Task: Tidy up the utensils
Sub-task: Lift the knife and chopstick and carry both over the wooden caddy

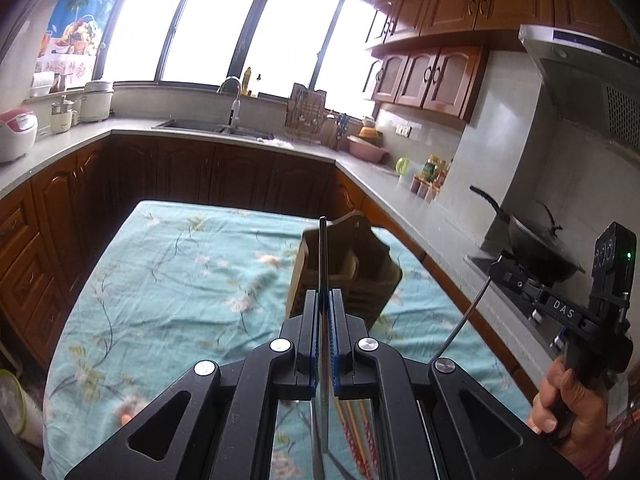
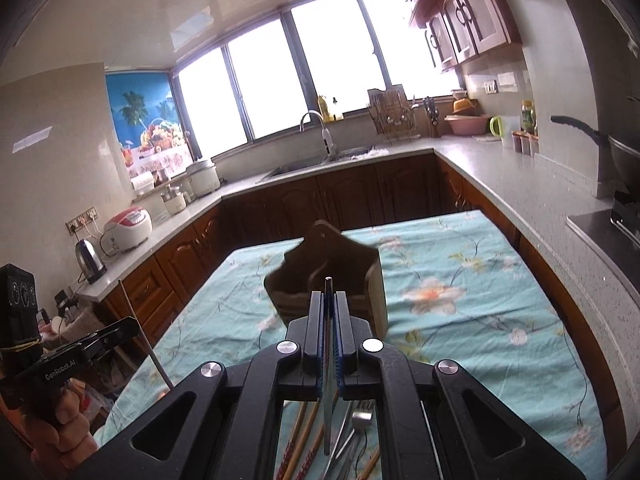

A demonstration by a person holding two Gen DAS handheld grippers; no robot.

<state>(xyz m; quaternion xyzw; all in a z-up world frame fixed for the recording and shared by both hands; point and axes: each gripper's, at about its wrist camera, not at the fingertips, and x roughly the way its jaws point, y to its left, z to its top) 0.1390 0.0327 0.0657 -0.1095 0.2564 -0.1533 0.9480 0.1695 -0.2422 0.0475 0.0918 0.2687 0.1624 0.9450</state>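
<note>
left claw (image 1: 325,300) and right claw (image 2: 329,304) each pinch a thin metal utensil (image 1: 323,256) upright — wooden holder (image 2: 336,276) just beyond, mid-desk (image 2: 460,280).

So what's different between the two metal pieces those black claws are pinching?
In each claw's own camera, the left claw holds a metal utensil whose handle sticks up well past the fingertips, above the wooden holder's top edge. The right claw holds its metal utensil with only a short stub past the tips, in front of the holder. Both are slim, grey, upright, clamped tight over the flowered cloth.
</note>
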